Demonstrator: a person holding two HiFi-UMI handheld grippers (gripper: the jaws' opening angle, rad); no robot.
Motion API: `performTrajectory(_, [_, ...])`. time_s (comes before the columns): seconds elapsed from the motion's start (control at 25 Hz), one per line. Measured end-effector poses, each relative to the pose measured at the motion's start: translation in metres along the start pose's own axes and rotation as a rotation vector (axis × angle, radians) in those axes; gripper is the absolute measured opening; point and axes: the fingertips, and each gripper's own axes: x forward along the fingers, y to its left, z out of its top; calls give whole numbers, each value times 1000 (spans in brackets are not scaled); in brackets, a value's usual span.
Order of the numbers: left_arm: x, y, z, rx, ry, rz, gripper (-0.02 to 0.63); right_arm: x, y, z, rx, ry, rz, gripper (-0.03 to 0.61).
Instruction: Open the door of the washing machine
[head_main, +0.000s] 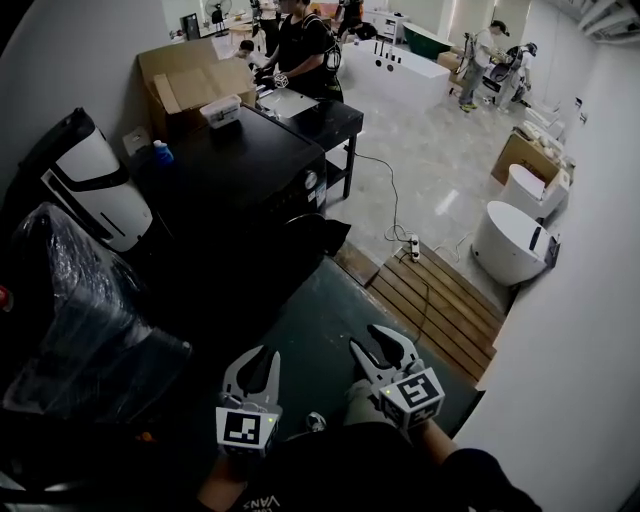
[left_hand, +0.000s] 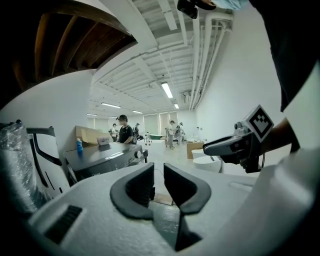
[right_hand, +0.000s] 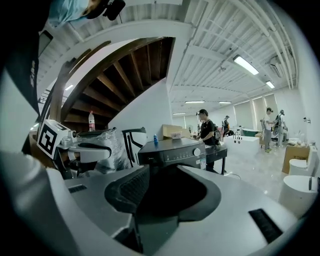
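The black washing machine (head_main: 240, 175) stands ahead of me at centre left, with its control strip and knob (head_main: 314, 190) along the top front edge. Its front is dark, and I cannot make out the door. The machine also shows in the left gripper view (left_hand: 105, 157) and the right gripper view (right_hand: 172, 150). My left gripper (head_main: 262, 358) is low in the head view, well short of the machine, jaws shut and empty (left_hand: 158, 177). To its right, my right gripper (head_main: 386, 346) is open with nothing between its fingers (right_hand: 165, 185).
A blue bottle (head_main: 161, 152) and a small white box (head_main: 221, 110) sit on the machine. Behind it are a cardboard box (head_main: 190, 80) and a person at a black table (head_main: 325, 120). A plastic-wrapped bundle (head_main: 70, 320) is at left. A power strip (head_main: 412, 245) and wooden slats (head_main: 440, 300) lie at right.
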Motion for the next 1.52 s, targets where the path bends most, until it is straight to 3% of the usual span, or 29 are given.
performTrajectory(0.08, [10,-2,-5,-21,49,-14,187,9,-5,1,5,9,30,176])
performTrajectory(0.12, [15,-1,-7,-28,66,-15,209,15,-9,1,6,16,43,186])
performTrajectory(0.28, [45,7,-17,-36,80,27,210,39,-39,-2,-17,45,78,209])
performTrajectory(0.48, [93,11,-4,-52,130,78,224,70,-86,2,-93,112,141,241])
performTrajectory(0.8, [175,9,8,-68,157,194,229,122,-160,18,-151,147,284,244])
performTrajectory(1.08, [215,8,-5,-82,221,302,229,153,-209,22,-183,179,372,244])
performTrajectory(1.2, [229,19,-11,-60,256,311,229,172,-219,19,-214,195,388,244])
performTrajectory(1.52, [285,69,-38,-10,307,280,229,234,-227,-15,-182,283,359,244])
